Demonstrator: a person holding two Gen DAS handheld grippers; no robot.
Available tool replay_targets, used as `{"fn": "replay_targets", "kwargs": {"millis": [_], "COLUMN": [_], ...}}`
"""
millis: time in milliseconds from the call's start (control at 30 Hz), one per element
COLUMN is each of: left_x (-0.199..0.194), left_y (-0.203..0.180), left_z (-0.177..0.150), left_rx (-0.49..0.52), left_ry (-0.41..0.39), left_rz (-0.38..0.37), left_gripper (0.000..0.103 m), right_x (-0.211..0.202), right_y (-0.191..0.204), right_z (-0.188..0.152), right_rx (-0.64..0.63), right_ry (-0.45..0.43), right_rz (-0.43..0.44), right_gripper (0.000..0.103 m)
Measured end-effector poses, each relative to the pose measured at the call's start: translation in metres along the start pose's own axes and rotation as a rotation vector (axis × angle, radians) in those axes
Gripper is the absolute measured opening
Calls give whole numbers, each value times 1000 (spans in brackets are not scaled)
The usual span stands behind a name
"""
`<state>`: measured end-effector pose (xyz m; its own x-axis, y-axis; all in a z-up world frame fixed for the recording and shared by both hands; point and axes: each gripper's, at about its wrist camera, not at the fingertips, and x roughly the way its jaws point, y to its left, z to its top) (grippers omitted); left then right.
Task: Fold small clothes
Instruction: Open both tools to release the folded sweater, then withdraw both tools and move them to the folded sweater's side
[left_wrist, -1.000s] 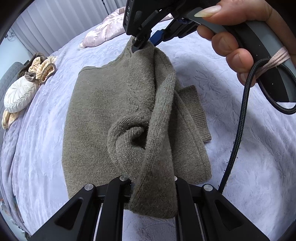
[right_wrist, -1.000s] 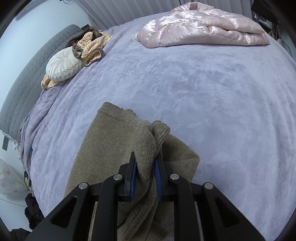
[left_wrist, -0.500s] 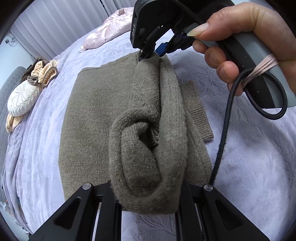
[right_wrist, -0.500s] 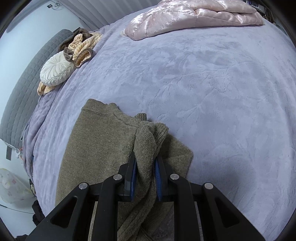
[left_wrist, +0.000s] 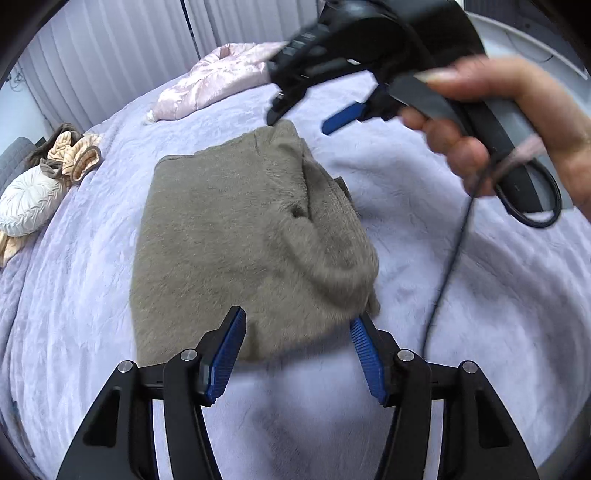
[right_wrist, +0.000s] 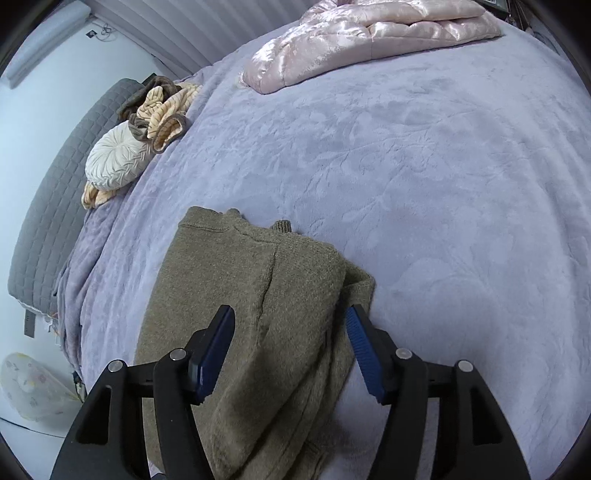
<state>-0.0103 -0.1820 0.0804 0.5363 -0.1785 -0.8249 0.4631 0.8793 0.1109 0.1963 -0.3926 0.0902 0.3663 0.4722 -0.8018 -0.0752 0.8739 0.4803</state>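
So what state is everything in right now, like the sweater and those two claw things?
olive sweater: lying on the bed, one side folded over, held by nothing
left gripper: open, empty, at the sweater's near edge
right gripper: open, empty, over the sweater
pink quilt: bunched up at the far side
purple blanket: spread across the bed
white round cushion: resting by the headboard

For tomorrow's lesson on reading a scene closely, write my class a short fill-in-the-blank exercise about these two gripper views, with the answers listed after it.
1. The left gripper has its jaws ____.
2. The olive sweater lies on a ____ blanket.
3. The quilted comforter at the far end of the bed is ____ in colour.
4. The right gripper holds ____.

Missing words: open; lavender; pink; nothing
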Motion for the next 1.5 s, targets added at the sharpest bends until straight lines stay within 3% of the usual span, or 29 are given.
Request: {"fn": "replay_targets", "kwargs": {"millis": [133,200,300,400,500,533,600,633,733,800,867,1033,1100,1300,1500], "left_x": [-19,-20,-6,15,41,47,53,54,52,46,35,5,5,49,97], "left_y": [38,69,104,129,129,128,130,135,143,146,146,153,161,179,180], "left_z": [-3,7,24,32,26,20,12,6,0,-1,-1,-6,-8,29,60], "left_rx": [-70,-168,-298,-380,-384,-384,-384,-384,-401,-397,-379,-385,-418,-454,-416], "left_ry": [-45,-38,5,52,131,154,150,141,141,135,119,32,31,133,191], "left_rz": [-64,-93,-155,-138,-95,-88,-41,-29,-76,-74,-52,-70,-85,-72,-111], "left_gripper": [60,60,60,60,60,62,94,96,96,96,96,96,96,96,96], "right_x": [-30,-42,-55,-56,-39,-33,-24,-19,-1,1,-6,-33,-45,-70,-66], "right_y": [6,17,36,47,54,55,56,55,38,27,26,47,57,93,104], "right_z": [-24,-40,-59,-69,-78,-80,-88,-93,-103,-107,-109,-120,-128,-162,-182], "right_rx": [-4,-47,-83,-44,-19,-7,15,22,80,102,107,27,-8,-99,-118], "right_ry": [-16,-23,-44,-58,-18,-3,14,19,58,50,35,3,-13,-84,-70], "right_rz": [10,6,71,174,247,256,277,282,183,198,191,71,81,109,81], "right_gripper": [67,67,67,67,67,67,67,67,65,59,59,65,65,73,74]}}
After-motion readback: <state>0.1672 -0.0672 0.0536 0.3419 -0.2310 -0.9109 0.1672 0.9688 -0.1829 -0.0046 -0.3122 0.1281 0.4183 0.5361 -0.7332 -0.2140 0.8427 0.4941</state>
